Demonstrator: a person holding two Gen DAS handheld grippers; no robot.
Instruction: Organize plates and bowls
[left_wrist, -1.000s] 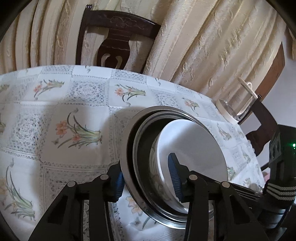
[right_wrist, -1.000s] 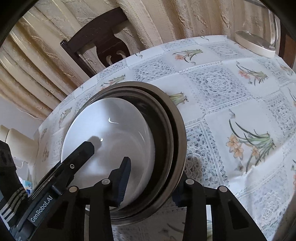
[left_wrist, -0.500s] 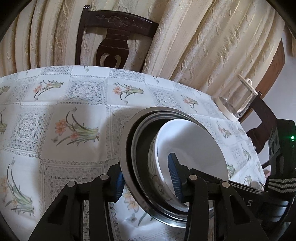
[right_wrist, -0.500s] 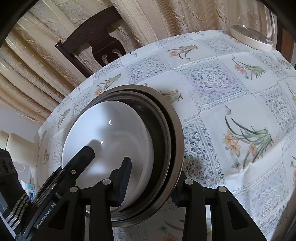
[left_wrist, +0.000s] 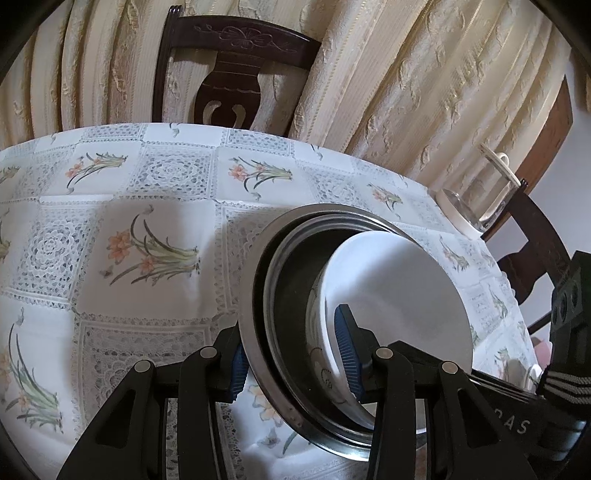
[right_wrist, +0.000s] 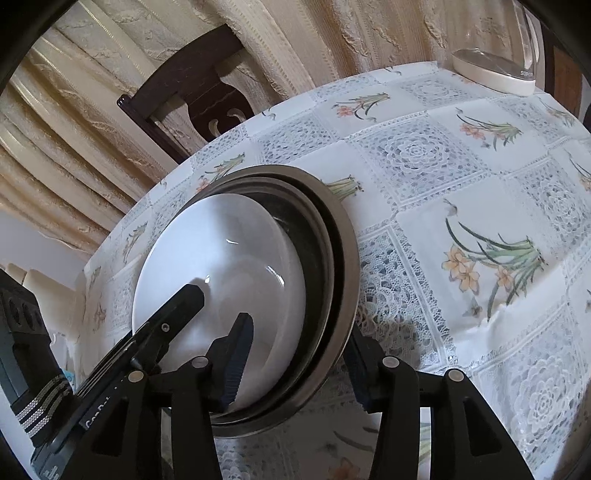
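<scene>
A stack of nested dishes fills both views: a white bowl (left_wrist: 399, 280) (right_wrist: 221, 258) sits inside dark metal plates (left_wrist: 280, 295) (right_wrist: 328, 258). My left gripper (left_wrist: 291, 358) is shut on the stack's left edge, one finger outside the metal rim and one inside the white bowl. From the opposite side, my right gripper (right_wrist: 299, 362) clamps the edge in the same way. Each gripper shows in the other's view, at the stack's far side. Whether the stack's underside touches the cloth is hidden.
The round table carries a floral lace tablecloth (left_wrist: 110, 184) (right_wrist: 480, 184). A glass kettle on a white base (left_wrist: 476, 206) (right_wrist: 495, 70) stands near the table's edge. A dark wooden chair (left_wrist: 236, 55) (right_wrist: 192, 92) backs onto cream curtains.
Both grippers and the stack have drifted slightly over the table; the cloth pattern and kettle shift a little in view. Both holds are unchanged.
</scene>
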